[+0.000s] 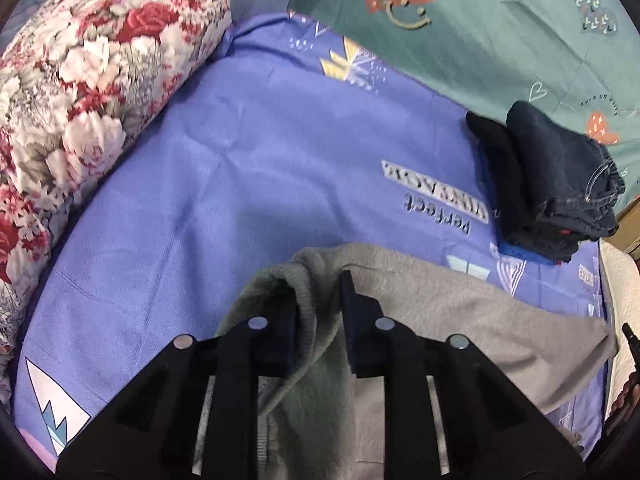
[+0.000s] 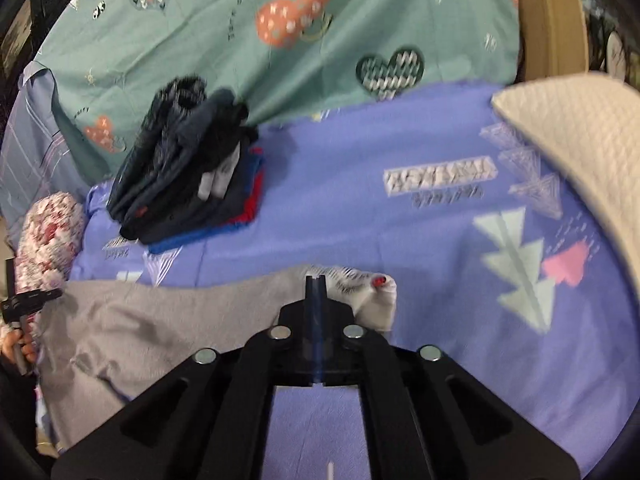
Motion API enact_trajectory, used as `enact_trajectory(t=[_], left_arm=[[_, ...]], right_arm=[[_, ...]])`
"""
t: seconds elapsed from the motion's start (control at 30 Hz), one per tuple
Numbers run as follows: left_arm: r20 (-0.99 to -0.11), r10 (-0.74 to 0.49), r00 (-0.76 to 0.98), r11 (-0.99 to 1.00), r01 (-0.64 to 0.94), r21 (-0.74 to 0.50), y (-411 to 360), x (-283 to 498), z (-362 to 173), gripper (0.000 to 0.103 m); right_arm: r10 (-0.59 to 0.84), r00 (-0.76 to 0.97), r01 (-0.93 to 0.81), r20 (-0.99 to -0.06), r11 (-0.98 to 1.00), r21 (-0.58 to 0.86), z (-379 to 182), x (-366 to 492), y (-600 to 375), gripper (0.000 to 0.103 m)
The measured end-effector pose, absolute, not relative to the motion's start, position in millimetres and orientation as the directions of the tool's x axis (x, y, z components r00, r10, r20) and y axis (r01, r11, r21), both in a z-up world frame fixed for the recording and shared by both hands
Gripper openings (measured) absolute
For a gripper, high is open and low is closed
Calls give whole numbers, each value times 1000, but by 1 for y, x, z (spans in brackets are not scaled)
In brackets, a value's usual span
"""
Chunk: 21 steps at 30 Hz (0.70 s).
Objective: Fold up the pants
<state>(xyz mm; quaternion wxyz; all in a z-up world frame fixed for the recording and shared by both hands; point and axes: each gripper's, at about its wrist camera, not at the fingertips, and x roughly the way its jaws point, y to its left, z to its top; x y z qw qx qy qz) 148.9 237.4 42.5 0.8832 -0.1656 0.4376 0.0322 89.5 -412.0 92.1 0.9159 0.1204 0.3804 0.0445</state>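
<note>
Grey fleece pants (image 1: pixel 440 312) lie on the purple sheet (image 1: pixel 240 180). My left gripper (image 1: pixel 320 312) is shut on their bunched ribbed edge, with grey cloth filling the narrow gap between its fingers. In the right wrist view the same pants (image 2: pixel 160 320) spread to the left, ending in a white patterned piece (image 2: pixel 372 292) with a red dot. My right gripper (image 2: pixel 315 284) has its fingers pressed together at the pants' far edge. Whether cloth is pinched there does not show. The left gripper's body (image 2: pixel 28 304) and a hand show at the far left.
A stack of folded dark clothes (image 1: pixel 552 184) (image 2: pixel 188 176) sits at the sheet's far side. A floral pillow (image 1: pixel 80 100) bounds the left, and a white quilted pillow (image 2: pixel 580 128) the right. A green printed sheet (image 2: pixel 240 60) lies behind.
</note>
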Motion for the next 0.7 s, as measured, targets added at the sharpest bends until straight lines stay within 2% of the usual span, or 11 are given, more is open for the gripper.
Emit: enact_trajectory(t=[0.13,0.17,0.23,0.27,0.3,0.33,0.53,0.63,0.7], left_arm=[[-767,-97,634,939,-197,-282,239,153,45,18],[-776,-97,623,939,-202,-279,239,156,42,18],[-796,-96,597,938,-214,-274,242,160,32,18],[-799,-97,593,936,-218,-275,243,160,29,18],[-801,-100,590,935,-220,-279,244,160,25,18],[-803,-105,586,932,-224,-285,246,160,22,18],[-818,-100,567,933,-231,-274,245,164,14,18],[-817,-102,567,931,-235,-279,245,163,13,18],[-817,-108,566,929,-234,-285,246,160,13,18]], right_arm=[[151,767,31,-623,962,271,123,96,-431,0],[153,763,35,-628,960,276,124,98,-435,0],[210,672,44,-710,946,321,107,111,-442,0],[218,628,76,-747,938,337,92,114,-446,19],[207,599,108,-773,936,335,80,114,-447,45],[194,574,132,-796,937,324,65,112,-449,49],[240,399,162,-885,932,325,-10,111,-434,52],[256,389,160,-885,927,339,-16,114,-430,52],[217,407,180,-887,933,312,-7,112,-434,52]])
